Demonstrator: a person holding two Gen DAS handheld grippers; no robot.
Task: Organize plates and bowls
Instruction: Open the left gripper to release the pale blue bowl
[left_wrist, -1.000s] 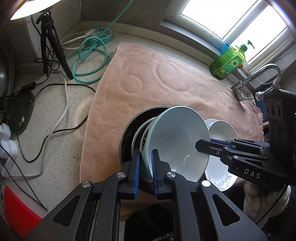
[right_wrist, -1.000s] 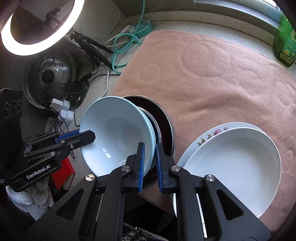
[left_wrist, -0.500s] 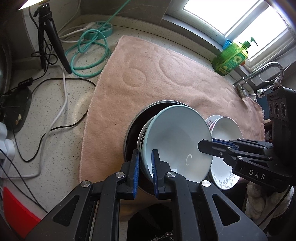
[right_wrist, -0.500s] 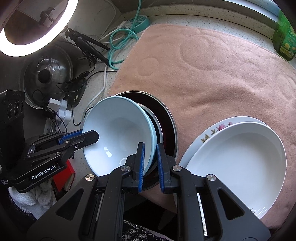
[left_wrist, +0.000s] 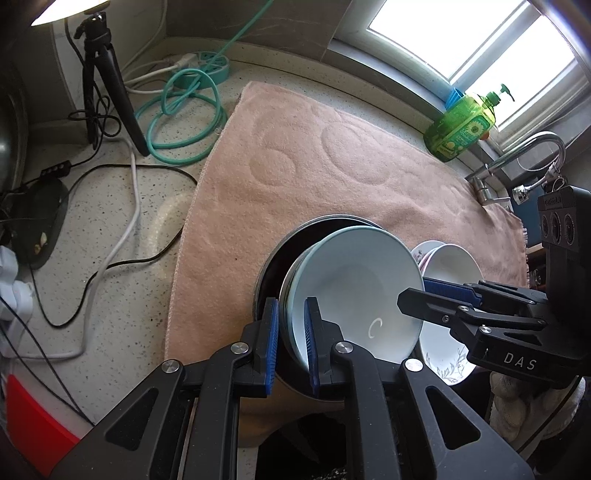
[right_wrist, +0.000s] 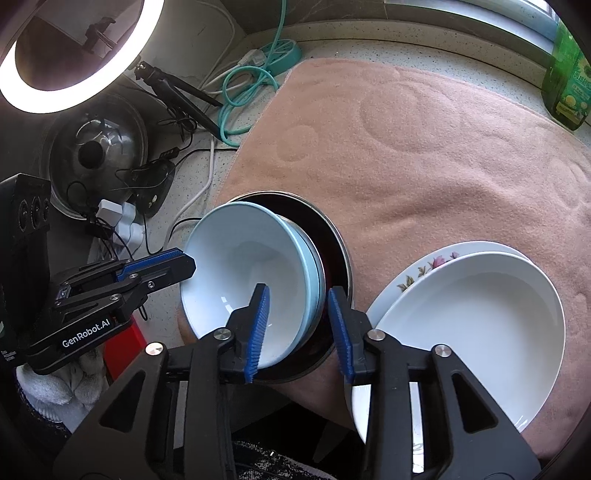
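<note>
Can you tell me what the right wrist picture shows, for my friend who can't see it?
The right gripper has just been opening around the rim of a pale blue bowl tilted in a dark metal pot, its pads apart. The left gripper grips its other side.

Speckled stone counter (left_wrist: 110, 229); bright window (left_wrist: 469, 48) behind tap (left_wrist: 517, 162); ring light (right_wrist: 74, 55) lit at left
</note>
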